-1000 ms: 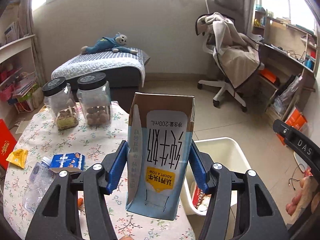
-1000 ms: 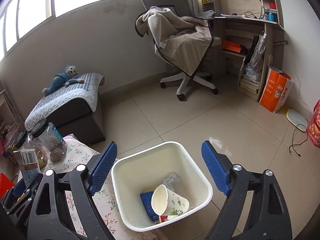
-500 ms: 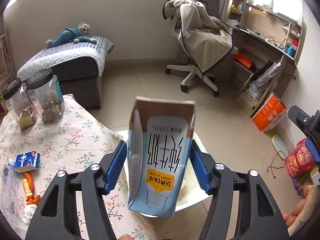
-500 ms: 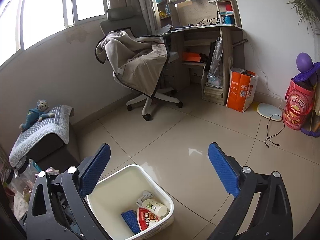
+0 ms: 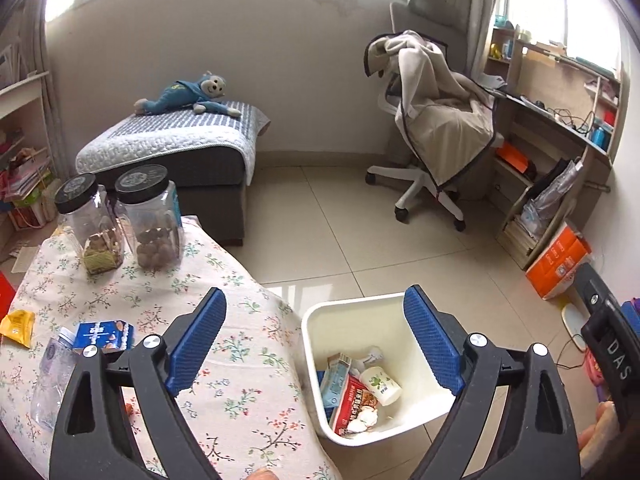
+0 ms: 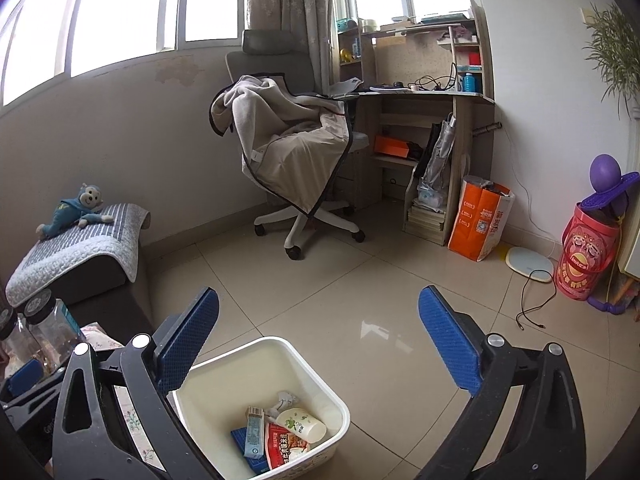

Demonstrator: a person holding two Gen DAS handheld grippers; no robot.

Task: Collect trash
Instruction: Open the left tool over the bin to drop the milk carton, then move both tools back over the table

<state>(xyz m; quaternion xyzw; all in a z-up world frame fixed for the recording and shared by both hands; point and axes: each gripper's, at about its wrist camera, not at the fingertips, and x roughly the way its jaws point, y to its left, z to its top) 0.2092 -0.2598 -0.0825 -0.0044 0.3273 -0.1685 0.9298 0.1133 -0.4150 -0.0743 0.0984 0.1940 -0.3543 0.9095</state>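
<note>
The left gripper (image 5: 316, 336) has just been opening and stands released, nothing between its jaws; the right gripper (image 6: 320, 344) gapes empty too. The milk carton (image 5: 334, 378) lies in the white bin (image 5: 320, 320). Trash remains at nine o'clock on the table (image 5: 240, 360): the clear bottle (image 5: 50, 380) could roll off if nudged.

Daylight came from the wide blown-out windows (image 6: 120, 20) above and beyond the tongs; the panes were white, without detail. The room was evenly bright, shadows soft. A pale reflection sat on the glossy beige floor tiles (image 6: 376, 330) just past the right tongs' tips. Strong fisheye bending curved the walls and window frames; corners fell to black vignette. Both views were sharp in the middle, with slight softening and colour fringing toward the rims.
</note>
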